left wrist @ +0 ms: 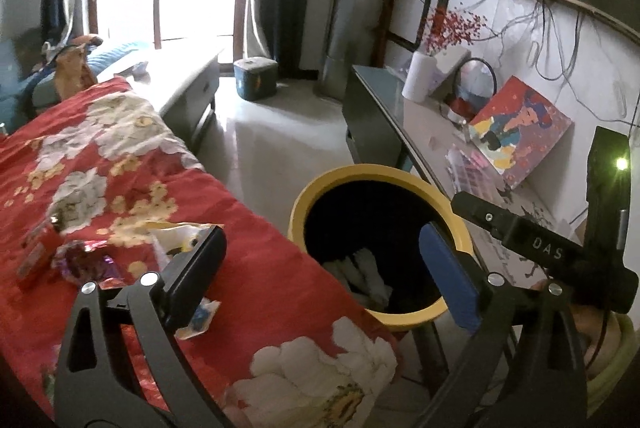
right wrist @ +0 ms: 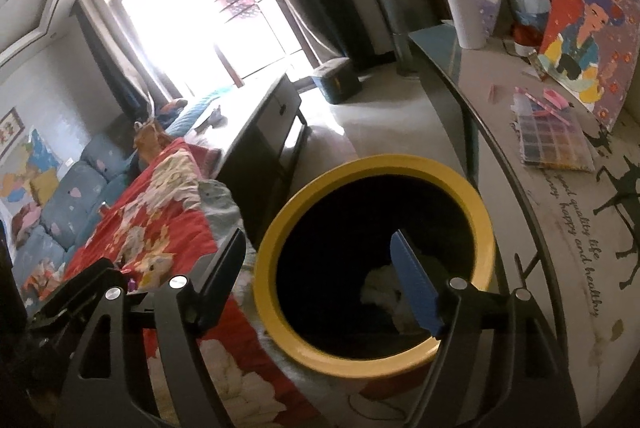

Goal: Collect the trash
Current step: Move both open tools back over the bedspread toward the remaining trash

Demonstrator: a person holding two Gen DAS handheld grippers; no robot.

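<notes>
Bedroom, red floral quilt (left wrist: pixel 248 228) on the bed. Both tongs, left (left wrist: pixel 332 260) and right (right wrist: pixel 320 288), gape empty over the yellow bin (left wrist: pixel 320 184) at the quilt's edge, white trash (left wrist: pixel 368 272) inside. Wrappers (left wrist: pixel 88 260) remain mid-quilt, likely next.

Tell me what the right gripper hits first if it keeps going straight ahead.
Probably the white crumpled trash inside the yellow-rimmed round bin: the open right gripper points into its mouth, though depth is unclear.

One bin (left wrist: pixel 404 322), three wrappers (left wrist: pixel 90 262)
</notes>
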